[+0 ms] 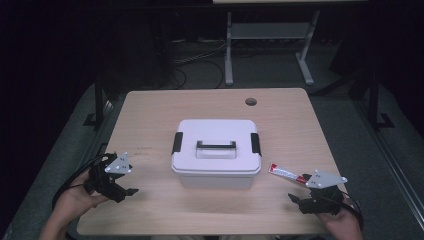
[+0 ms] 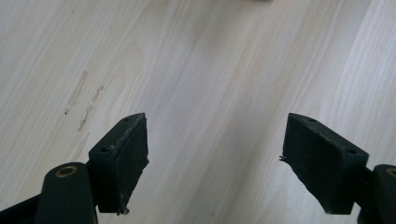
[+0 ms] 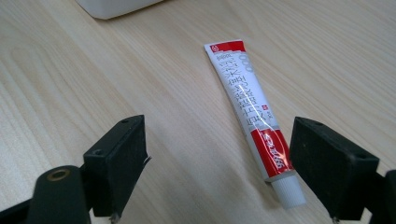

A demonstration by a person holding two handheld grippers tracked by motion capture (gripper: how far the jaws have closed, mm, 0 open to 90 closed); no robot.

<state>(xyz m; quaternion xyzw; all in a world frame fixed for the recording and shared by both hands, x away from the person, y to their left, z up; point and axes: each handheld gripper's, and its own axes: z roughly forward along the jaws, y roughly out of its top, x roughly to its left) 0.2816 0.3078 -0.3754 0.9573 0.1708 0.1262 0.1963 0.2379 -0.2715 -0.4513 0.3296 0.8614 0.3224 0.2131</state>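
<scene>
A white lidded storage box (image 1: 216, 152) with black side latches and a black handle stands in the middle of the wooden table (image 1: 150, 110). A red and white toothpaste tube (image 1: 286, 173) lies flat to the box's right, its white cap toward me (image 3: 254, 116). My right gripper (image 1: 296, 199) hovers just in front of the tube, open, jaws wide apart (image 3: 217, 154), with the tube's cap close to one jaw. My left gripper (image 1: 131, 191) is at the table's front left, open over bare wood (image 2: 217, 149).
A round cable hole (image 1: 250, 101) sits near the table's far right corner. The box's corner (image 3: 112, 7) shows at the top of the right gripper view. Beyond the table stand a metal desk frame (image 1: 230, 50) and floor cables.
</scene>
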